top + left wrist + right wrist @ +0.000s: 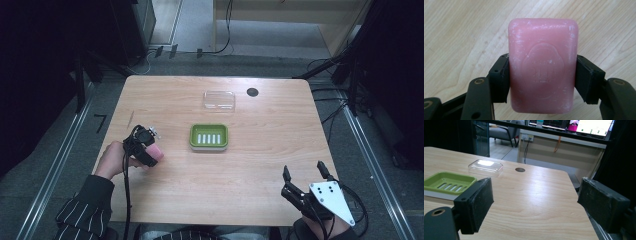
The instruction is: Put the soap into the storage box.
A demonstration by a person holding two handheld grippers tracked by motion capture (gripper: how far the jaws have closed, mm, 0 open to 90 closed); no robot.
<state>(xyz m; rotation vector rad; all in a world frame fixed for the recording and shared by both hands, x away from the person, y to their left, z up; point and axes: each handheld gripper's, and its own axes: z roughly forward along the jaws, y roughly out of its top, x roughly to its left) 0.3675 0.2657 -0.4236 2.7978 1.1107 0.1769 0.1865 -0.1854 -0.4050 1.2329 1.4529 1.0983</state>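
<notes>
Left gripper (150,151) clamped across the short width of a pink soap (543,67), pads pressing both long sides, bar's long axis running straight out along the jaws and well past their tips. Held at the left of the table (270,165), just above or at the wood; cannot tell from the high view whether lifted clear. Green dish (209,136) lying to the right of the soap and slightly farther from the person, near but apart, empty, slotted floor showing. Dish's long axis running left-right across the table, so probably a sideways carry toward the table's middle with the bar turned to match that axis before lowering. Clear lid (219,99) beyond the dish, toward the far edge, well apart from the soap and next to a dark hole (252,92) in the tabletop. Right gripper (303,173) wide open with nothing between the pads, waiting at the near right corner, well off from soap and dish alike. Left hand plainly the nearer one to the dish, and already loaded.
</notes>
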